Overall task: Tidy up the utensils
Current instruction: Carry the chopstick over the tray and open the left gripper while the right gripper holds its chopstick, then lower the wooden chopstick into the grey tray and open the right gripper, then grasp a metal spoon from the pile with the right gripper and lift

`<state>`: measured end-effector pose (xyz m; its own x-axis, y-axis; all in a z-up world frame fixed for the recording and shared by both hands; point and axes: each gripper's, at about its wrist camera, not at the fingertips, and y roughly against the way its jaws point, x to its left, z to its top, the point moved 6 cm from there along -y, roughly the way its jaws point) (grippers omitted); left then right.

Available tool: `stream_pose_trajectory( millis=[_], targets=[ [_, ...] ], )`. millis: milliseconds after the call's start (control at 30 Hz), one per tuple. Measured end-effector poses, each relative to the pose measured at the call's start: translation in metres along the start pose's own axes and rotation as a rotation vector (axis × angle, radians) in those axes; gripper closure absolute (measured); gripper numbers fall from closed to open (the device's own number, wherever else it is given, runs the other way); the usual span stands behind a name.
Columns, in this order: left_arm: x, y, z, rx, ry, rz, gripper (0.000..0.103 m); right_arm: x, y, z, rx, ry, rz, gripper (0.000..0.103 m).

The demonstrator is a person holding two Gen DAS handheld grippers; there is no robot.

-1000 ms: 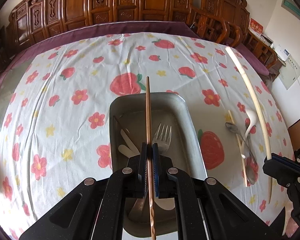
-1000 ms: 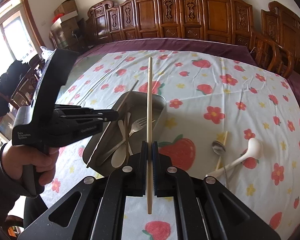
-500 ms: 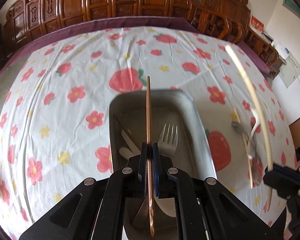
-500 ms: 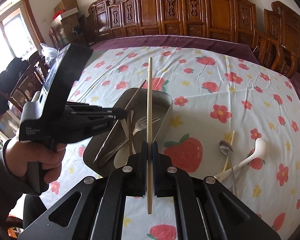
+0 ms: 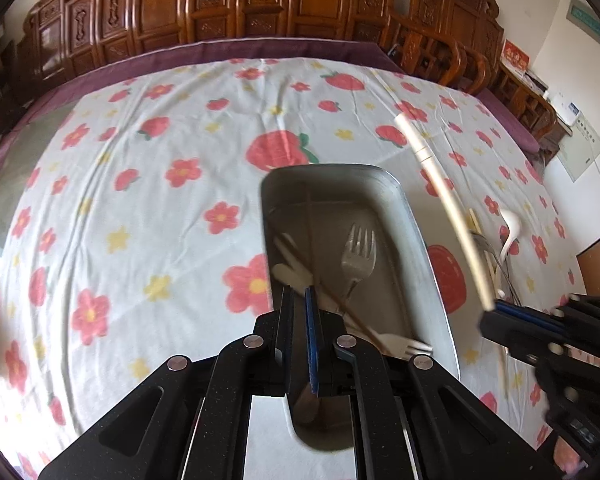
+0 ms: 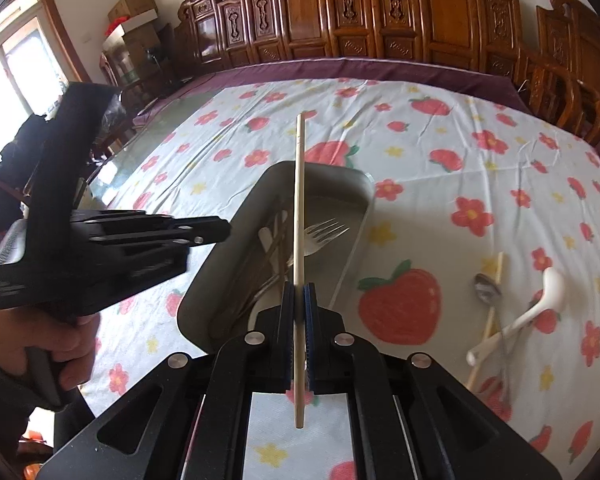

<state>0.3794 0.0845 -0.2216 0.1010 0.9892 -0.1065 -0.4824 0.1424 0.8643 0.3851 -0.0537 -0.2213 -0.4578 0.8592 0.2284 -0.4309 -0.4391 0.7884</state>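
A grey metal tray (image 5: pixel 424 248) (image 6: pixel 356 184) sits on the flowered tablecloth and holds a metal fork (image 5: pixel 358 252) (image 6: pixel 324 232), a white plastic fork (image 5: pixel 404 344) and a brown chopstick (image 5: pixel 340 304). My left gripper (image 5: pixel 299 308) hangs over the tray's left rim, slightly open and empty; it also shows in the right wrist view (image 6: pixel 220 228). My right gripper (image 6: pixel 299 300) is shut on a pale chopstick (image 6: pixel 299 208) above the tray's near end; it also shows in the left wrist view (image 5: pixel 496 312), with the pale chopstick (image 5: pixel 440 184).
To the right of the tray lie a white ladle (image 6: pixel 532 312) (image 5: pixel 508 232), a metal spoon (image 6: pixel 488 292) and another pale chopstick (image 6: pixel 494 308) in a loose pile. Carved wooden chairs (image 6: pixel 380 12) line the table's far edge.
My left gripper has opened and let go of the brown chopstick, which now lies in the tray. The left gripper has shifted left. The right gripper with the pale chopstick has moved closer to the tray.
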Motion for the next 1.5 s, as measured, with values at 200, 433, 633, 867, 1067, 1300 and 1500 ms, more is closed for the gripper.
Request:
stream_pose_trajectory(
  millis=[200,433,633,867,1067,1300,1500],
  targets=[
    [0.014,0.017,-0.007,-0.024,0.007,0.022,0.098,0.015,-0.023,0.001,0.022,0.025,0.006,0.097],
    [0.024,0.031,-0.010,-0.044,0.017,0.042,0.098,0.022,-0.040,0.004,0.029,0.036,0.033,0.096],
    [0.024,0.041,-0.010,-0.061,0.016,0.049,0.098,0.017,-0.035,0.000,0.025,0.024,0.063,0.084],
    [0.012,0.051,-0.010,-0.078,0.005,0.043,0.098,-0.005,0.001,-0.004,-0.026,0.025,0.032,0.084],
    [-0.007,0.057,-0.013,-0.089,-0.003,0.017,0.098,-0.047,0.051,-0.027,-0.070,0.005,-0.035,0.084],
    [-0.037,0.056,-0.020,-0.099,-0.032,-0.001,0.065,-0.107,0.093,-0.063,-0.065,-0.038,-0.139,0.084],
    [-0.072,0.058,-0.022,-0.126,-0.075,-0.028,0.045,-0.133,0.091,-0.076,-0.056,-0.069,-0.174,0.084]
  ],
)
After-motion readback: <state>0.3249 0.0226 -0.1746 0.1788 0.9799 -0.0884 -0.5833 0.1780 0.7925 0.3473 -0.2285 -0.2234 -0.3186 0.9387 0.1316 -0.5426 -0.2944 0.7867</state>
